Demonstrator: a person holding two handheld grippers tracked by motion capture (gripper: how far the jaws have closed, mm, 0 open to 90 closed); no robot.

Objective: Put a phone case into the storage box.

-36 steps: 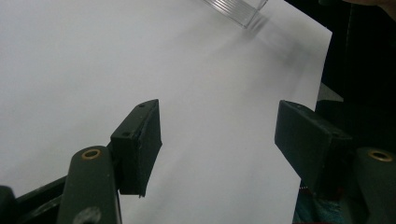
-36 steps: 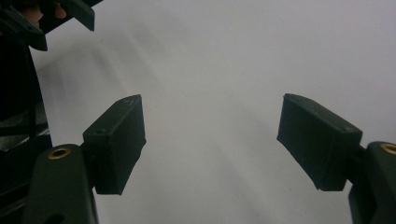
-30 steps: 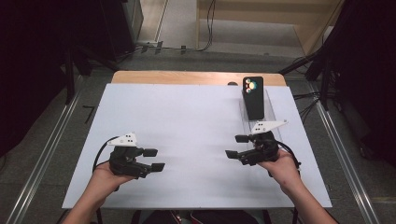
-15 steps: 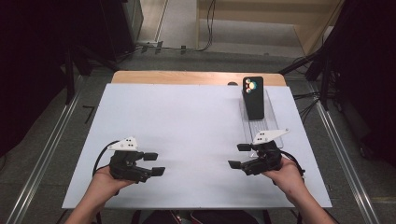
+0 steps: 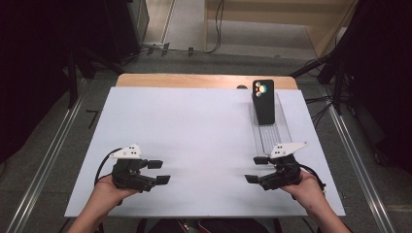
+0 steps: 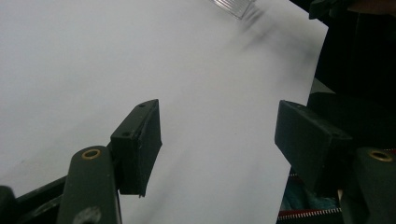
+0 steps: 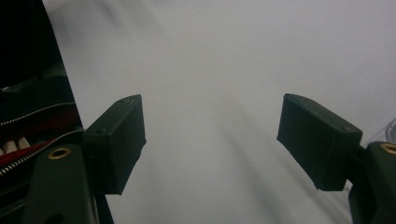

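Observation:
A black phone (image 5: 264,101) with three coloured lenses stands leaning at the far end of a clear ribbed rack (image 5: 271,130) at the table's right. My right gripper (image 5: 256,169) rests low over the white sheet (image 5: 194,136) just in front of that rack, open, jaws pointing left, nothing between them (image 7: 210,140). Near the sheet's front left my left gripper (image 5: 159,172) is open as well, pointing right, with bare sheet between its jaws (image 6: 219,135). A corner of the clear rack (image 6: 233,7) shows far off in the left gripper view.
The white sheet covers a wooden table whose far edge (image 5: 204,80) shows bare. Metal rails (image 5: 359,160) run along both sides on a grey floor. Cables (image 5: 214,46) lie beyond the far edge. A zipped red-and-black item (image 7: 32,135) sits below the sheet's front edge.
My right gripper has moved toward the front edge of the sheet, away from the rack, and sits a little lower. The left gripper has stayed put.

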